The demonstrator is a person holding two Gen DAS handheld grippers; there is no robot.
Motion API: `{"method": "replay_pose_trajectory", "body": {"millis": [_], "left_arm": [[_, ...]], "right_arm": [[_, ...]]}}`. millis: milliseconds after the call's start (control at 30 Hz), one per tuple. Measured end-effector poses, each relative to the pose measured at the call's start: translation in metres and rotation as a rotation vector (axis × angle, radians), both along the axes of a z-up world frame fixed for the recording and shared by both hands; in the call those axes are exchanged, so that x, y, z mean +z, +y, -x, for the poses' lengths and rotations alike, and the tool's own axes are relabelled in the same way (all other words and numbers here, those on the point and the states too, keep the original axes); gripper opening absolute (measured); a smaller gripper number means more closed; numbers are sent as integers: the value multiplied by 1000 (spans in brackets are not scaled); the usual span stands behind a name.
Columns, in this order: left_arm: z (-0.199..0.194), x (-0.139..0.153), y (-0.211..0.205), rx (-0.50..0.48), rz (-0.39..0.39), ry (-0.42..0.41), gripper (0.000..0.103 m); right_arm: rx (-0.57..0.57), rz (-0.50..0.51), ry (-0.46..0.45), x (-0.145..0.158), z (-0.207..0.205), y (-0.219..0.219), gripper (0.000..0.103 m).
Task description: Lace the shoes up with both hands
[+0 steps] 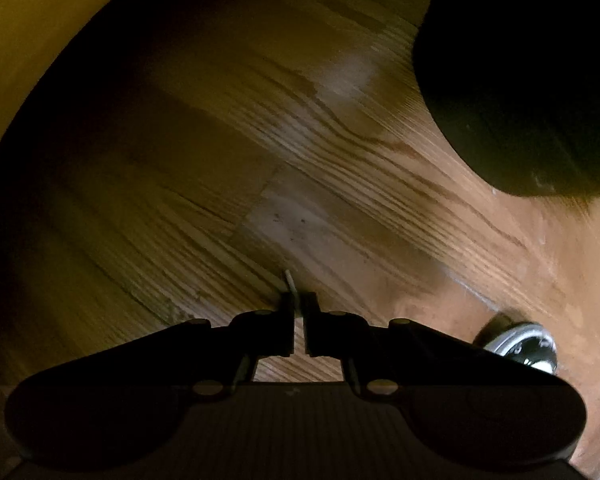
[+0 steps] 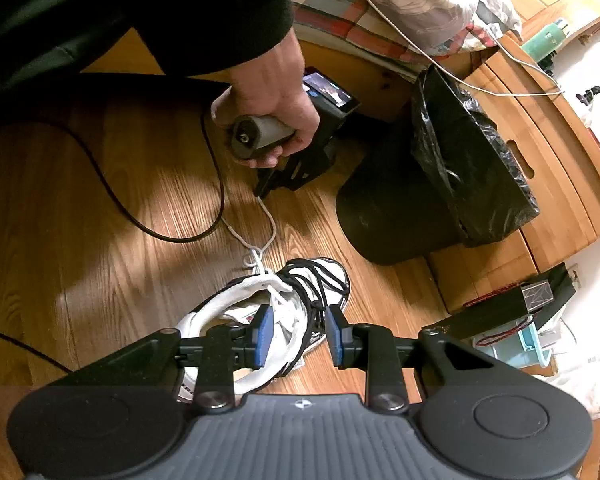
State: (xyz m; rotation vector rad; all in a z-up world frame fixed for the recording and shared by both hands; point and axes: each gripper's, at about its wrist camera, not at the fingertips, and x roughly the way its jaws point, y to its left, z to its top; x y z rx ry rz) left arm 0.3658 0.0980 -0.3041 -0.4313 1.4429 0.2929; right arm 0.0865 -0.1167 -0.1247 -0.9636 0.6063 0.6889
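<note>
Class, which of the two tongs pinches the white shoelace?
The left tongs, shut on the shoelace end; the right tongs stand open at the shoe.

two wrist views, floor [image 1: 284, 152] shared

Shoe [image 2: 284, 312] lies on floor [image 2: 80, 240]; bin [image 2: 400, 216] stands beyond it, to the right; lace [image 2: 260, 232] runs from shoe up to left gripper [image 2: 262, 192]; right gripper [image 2: 296, 334] hangs over shoe.
</note>
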Motion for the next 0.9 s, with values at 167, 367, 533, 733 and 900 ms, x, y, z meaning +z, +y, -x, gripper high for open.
{"method": "replay_pose_trajectory", "body": {"millis": [167,367,533,733,900], "left_arm": [[10,14,-13,-165,-29,-76,5],[20,46,-16,-326,-56,-185,5],[33,82,-25,-429,-79,-253,5],[22,59,-3,-257,106,-179,8],[18,31,13,-103,133,-120,18]], "right_arm": [[-2,4,5,-1,-3,-2,31],[-4,0,13,-3,-6,-6,32],[-24,0,13,-6,-11,-7,32],[-36,20,16,-9,-13,-6,32],[-10,33,18,-8,-4,-4,32]]}}
